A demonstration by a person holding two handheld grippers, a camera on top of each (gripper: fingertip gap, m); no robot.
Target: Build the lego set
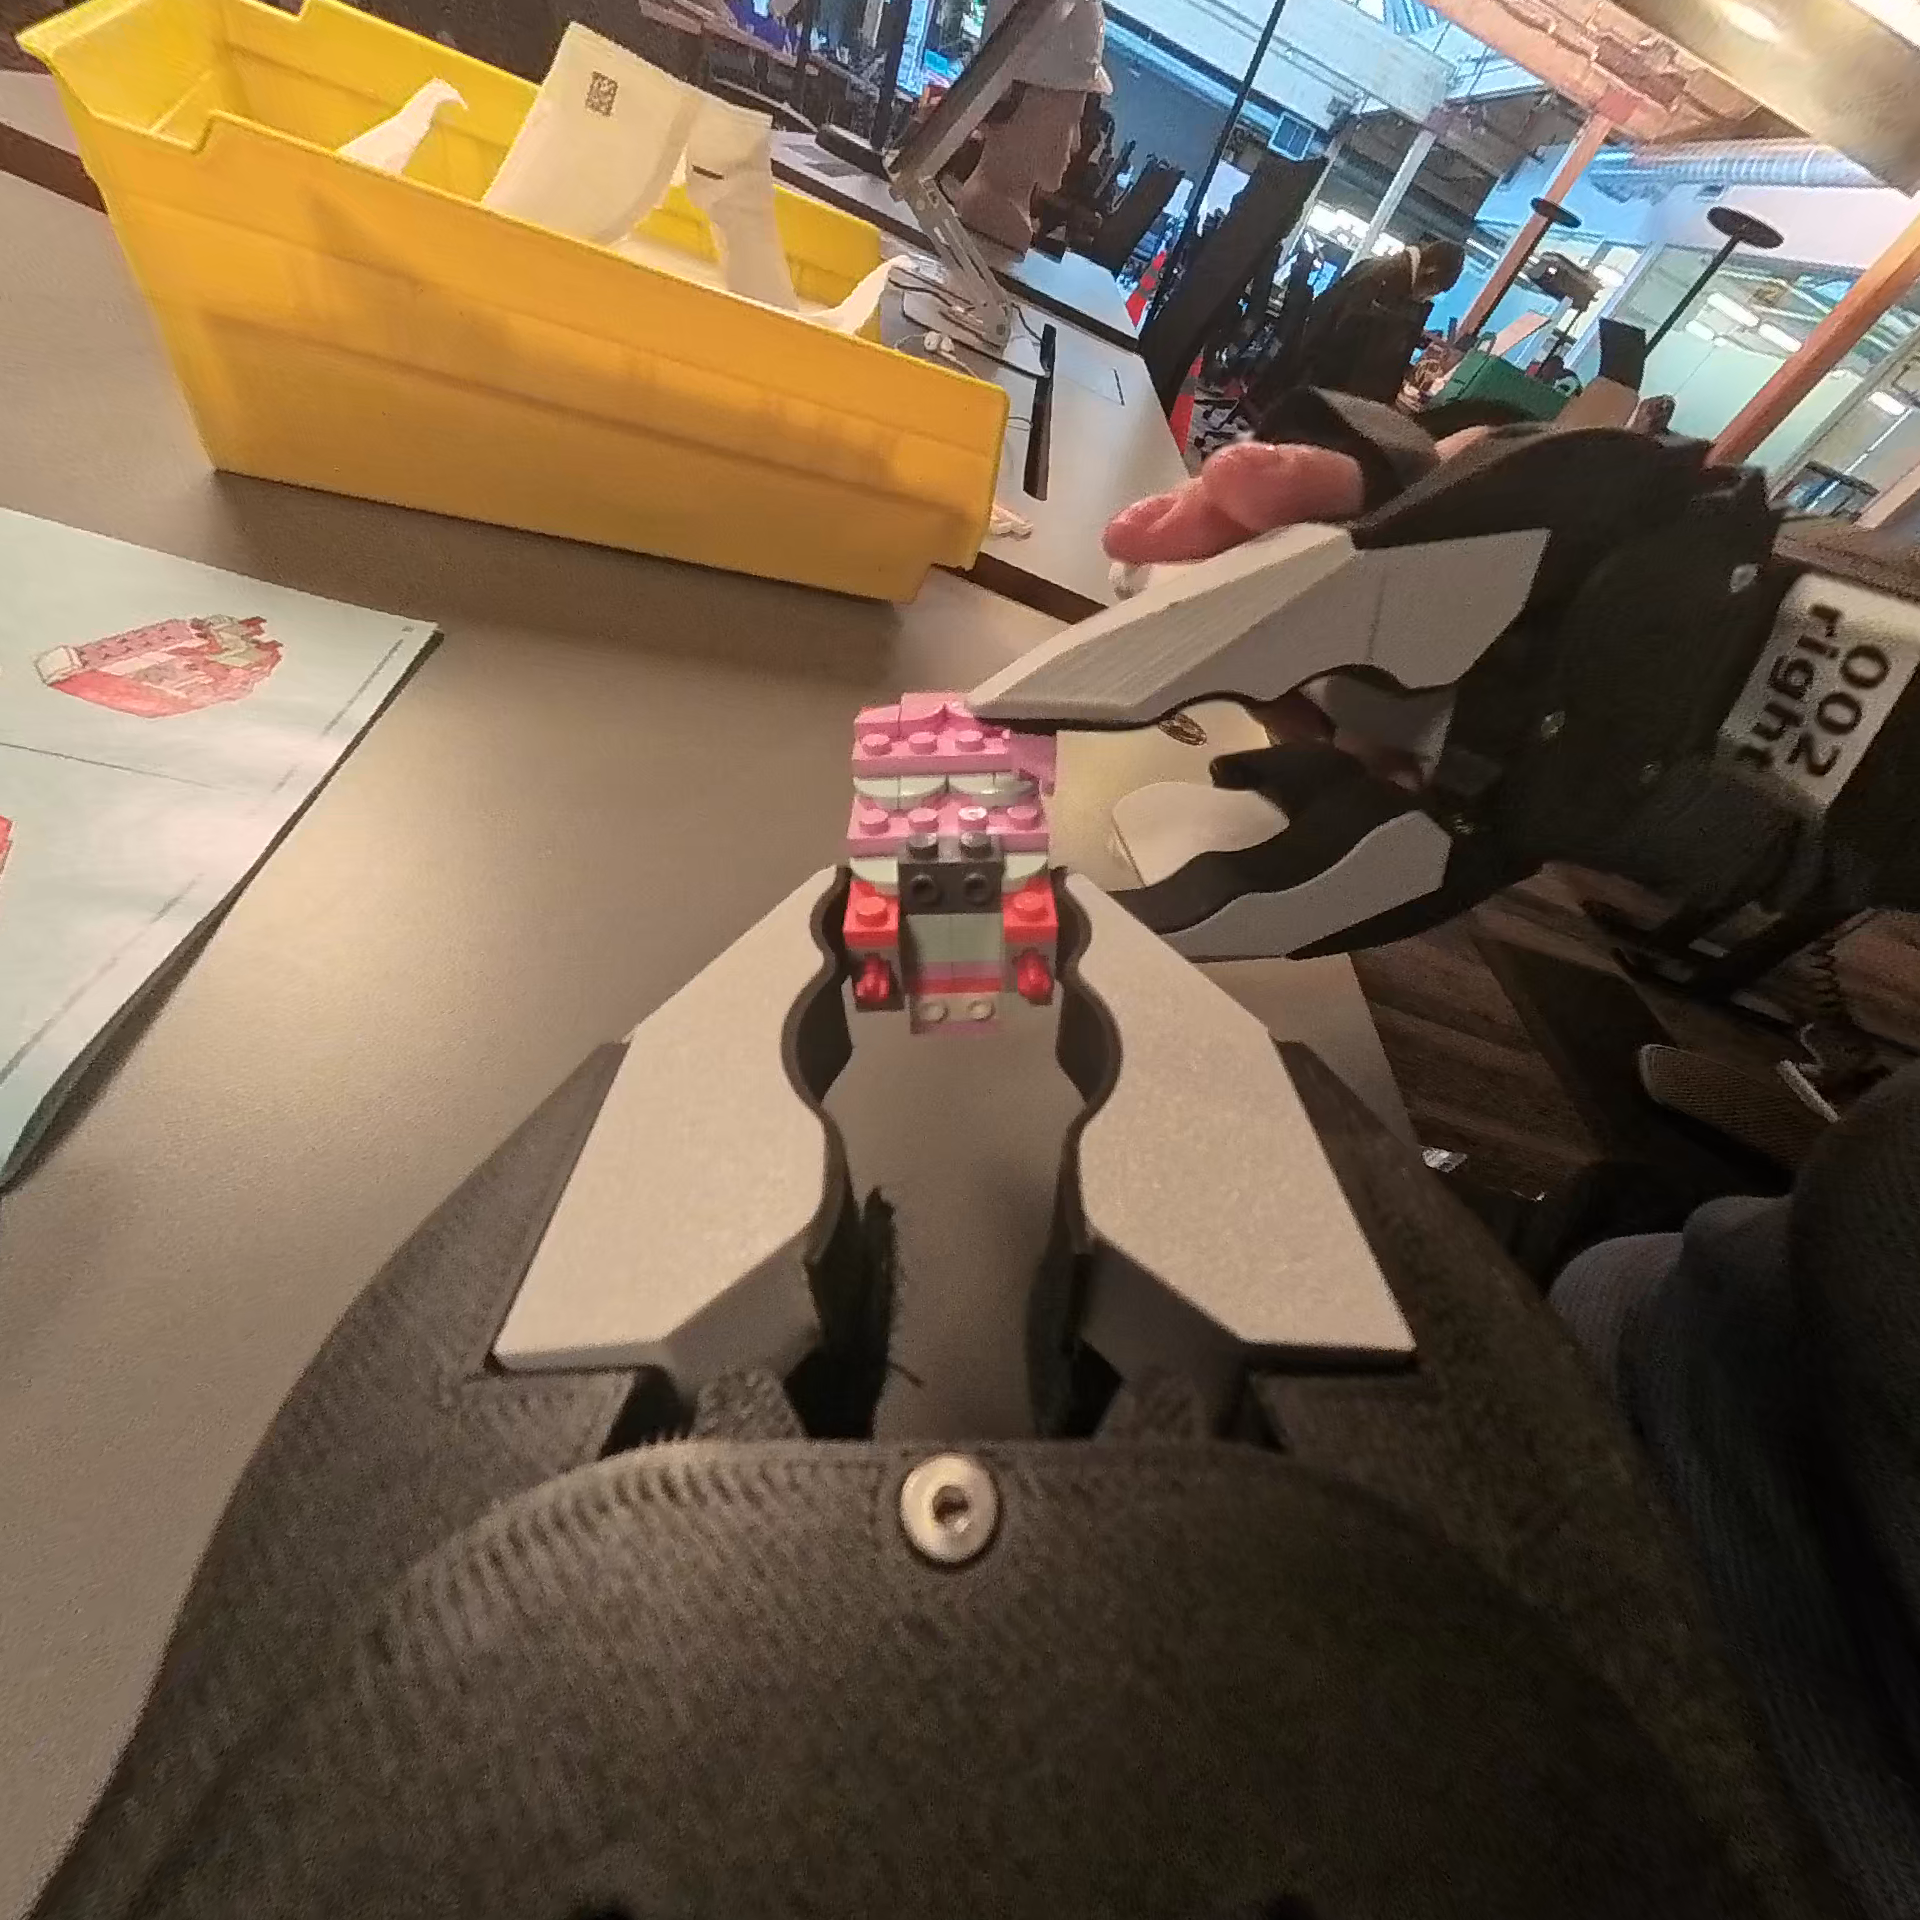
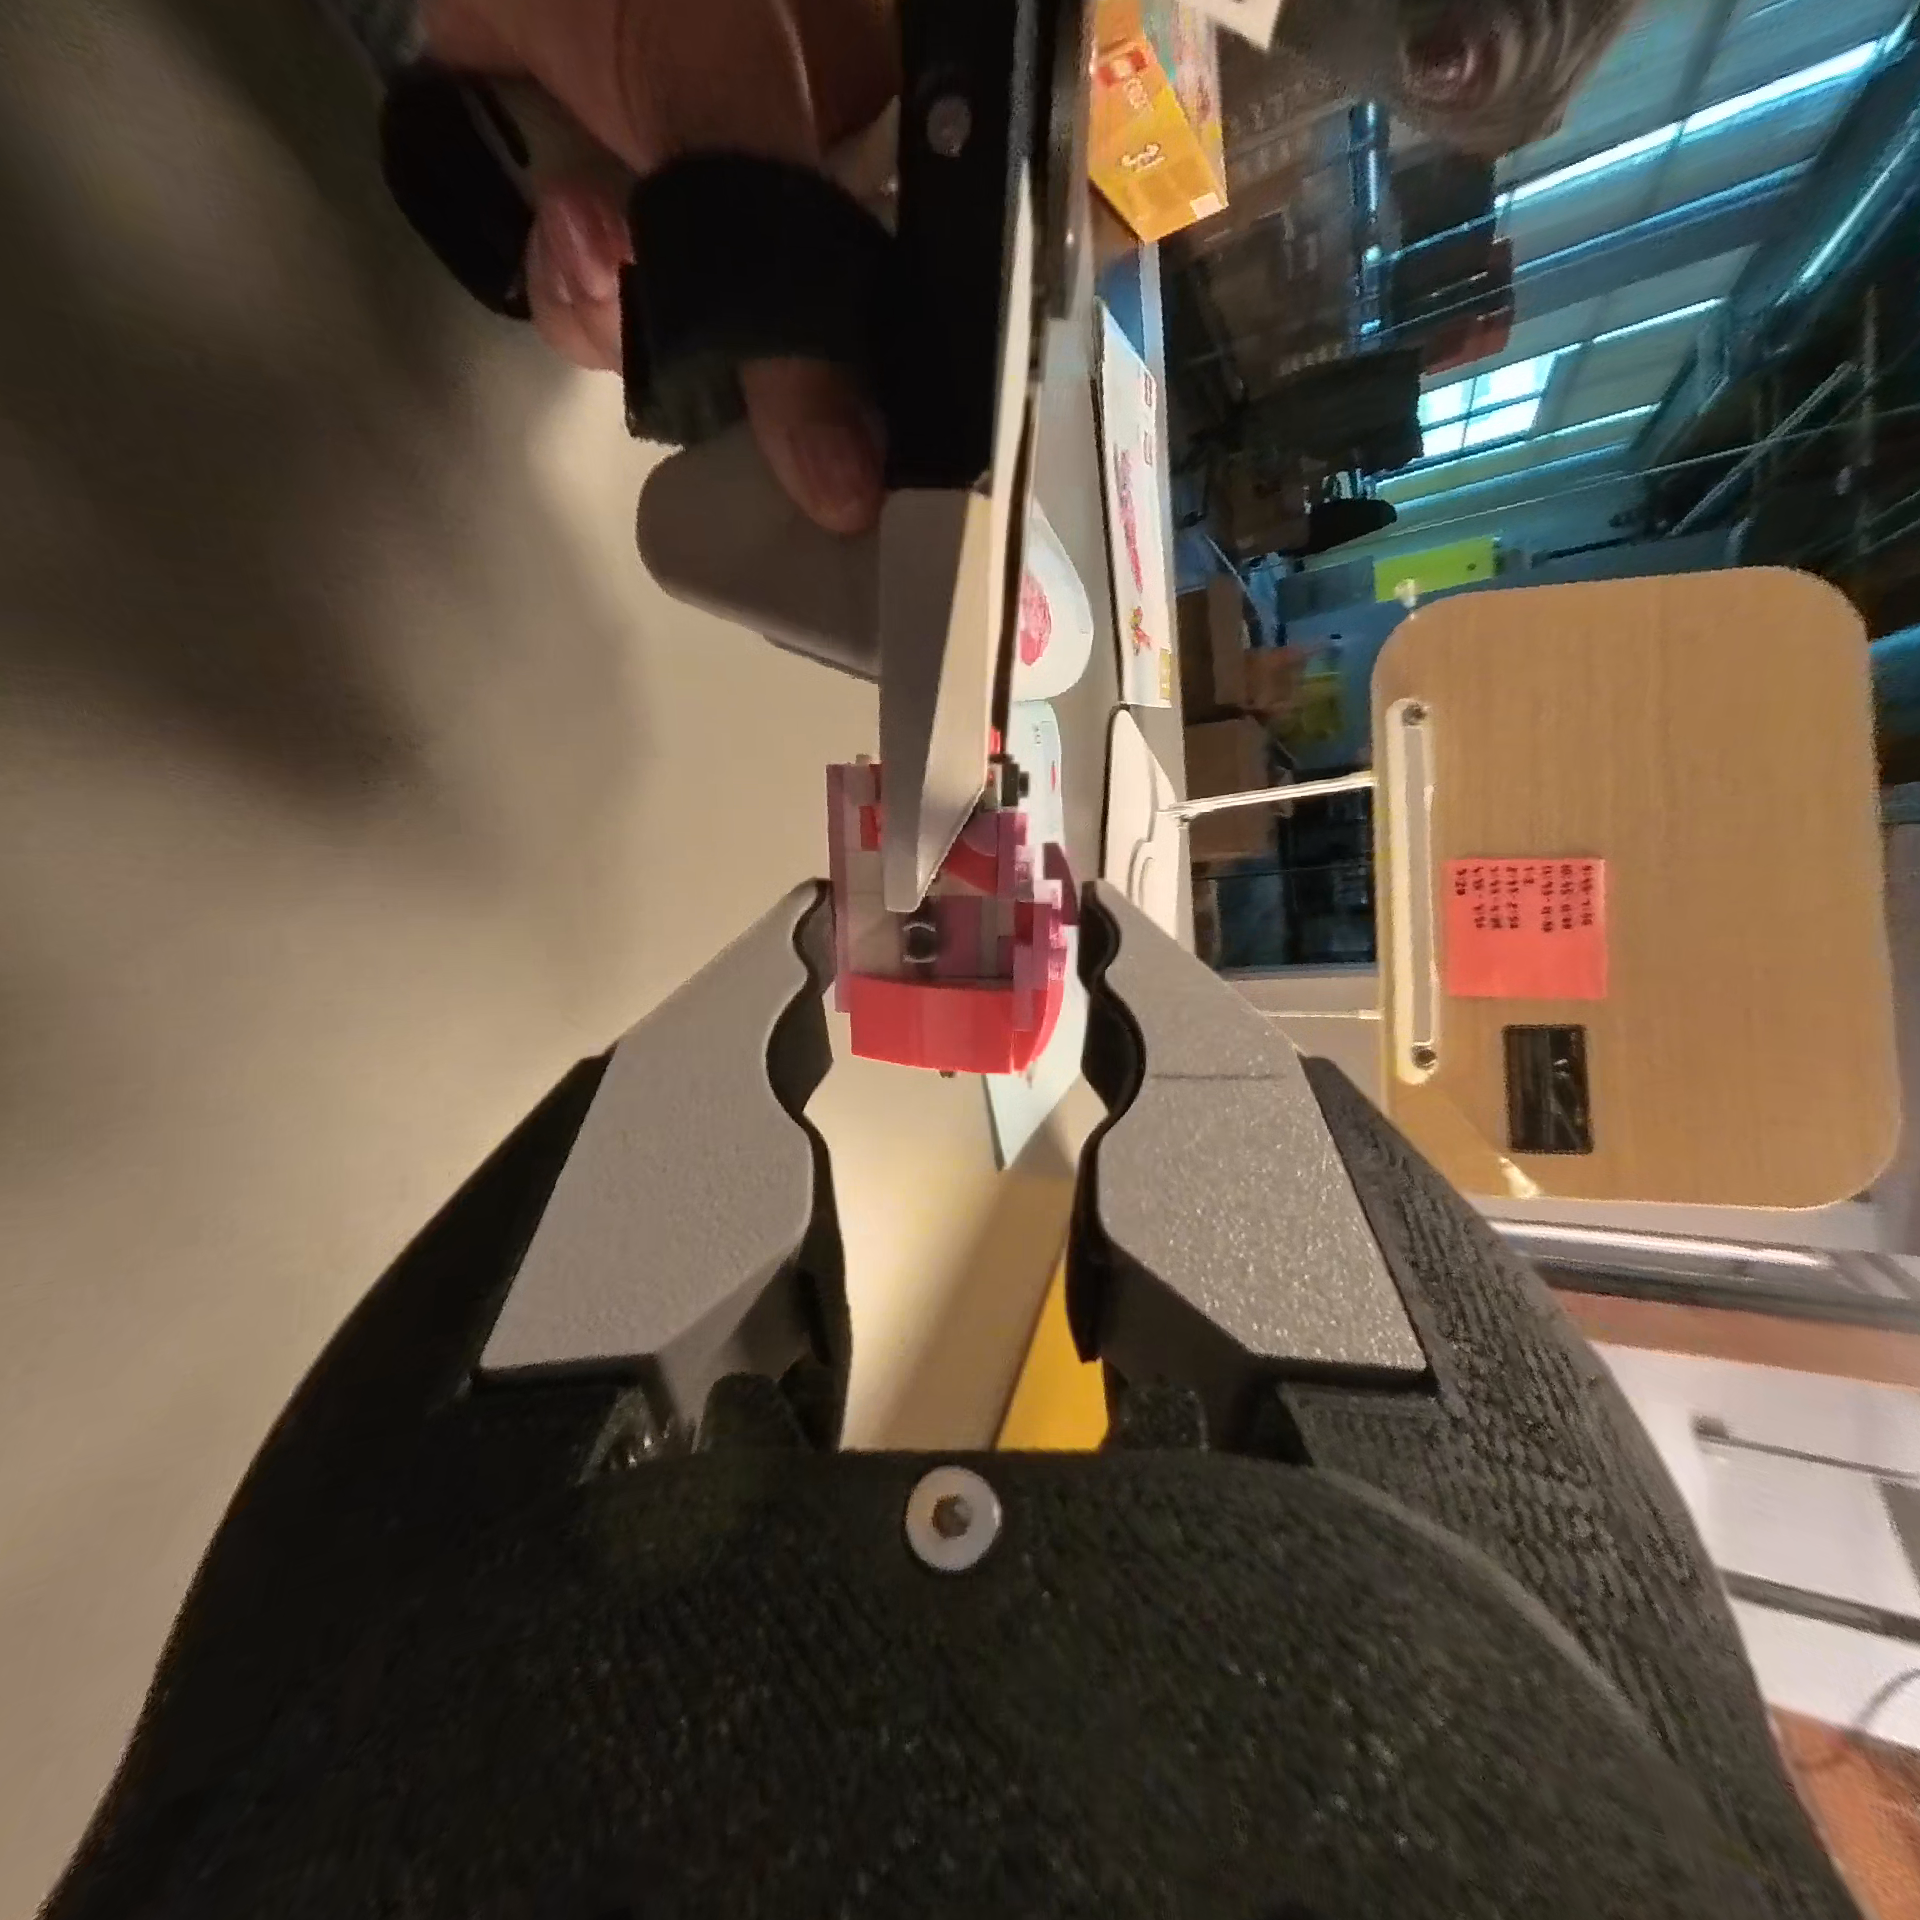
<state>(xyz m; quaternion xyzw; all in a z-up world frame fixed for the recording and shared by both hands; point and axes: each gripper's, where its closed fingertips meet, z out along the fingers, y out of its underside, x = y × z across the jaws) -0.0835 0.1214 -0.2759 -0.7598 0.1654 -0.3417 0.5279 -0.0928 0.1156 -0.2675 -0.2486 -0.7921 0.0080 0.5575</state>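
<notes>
grey table (image 1: 540,727), bright office windows (image 1: 1766,301)

The left wrist view looks forward along its own gripper (image 1: 956,935), low over the desk (image 1: 520,831), toward a yellow bin (image 1: 520,343) and the room behind. The right wrist view is rolled sideways (the desk (image 2: 416,727) stands like a wall at its left). Both sit very near the same brick model (image 1: 951,831) (image 2: 935,935), and each catches the other gripper.
</notes>
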